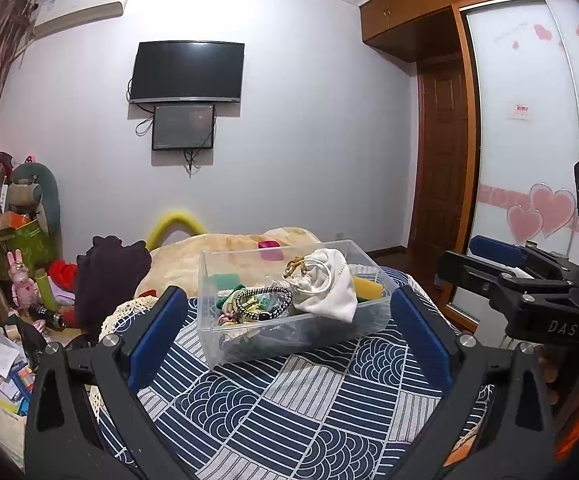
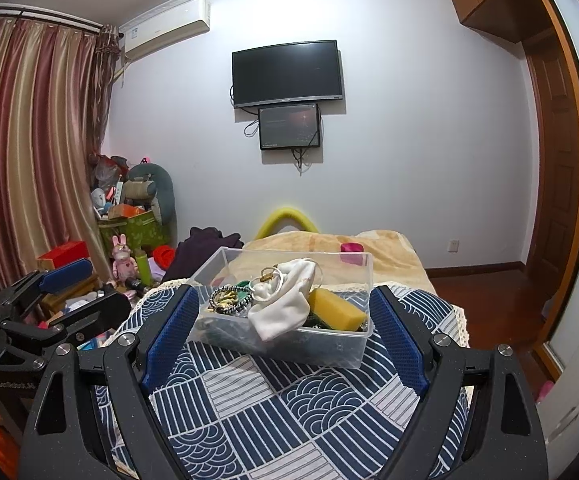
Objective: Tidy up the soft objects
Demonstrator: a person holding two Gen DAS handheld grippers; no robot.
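A clear plastic box stands on the blue-and-white patterned cloth; it also shows in the right wrist view. Inside lie a white drawstring pouch, a yellow sponge, a beaded bracelet, hair ties and green items. My left gripper is open and empty, held back from the box. My right gripper is open and empty, also in front of the box. Each gripper shows at the edge of the other's view: the right, the left.
A beige blanket with a pink item lies behind the box. A dark garment sits to the left. Clutter, toys and papers fill the floor on the left. A wardrobe and wooden door stand to the right.
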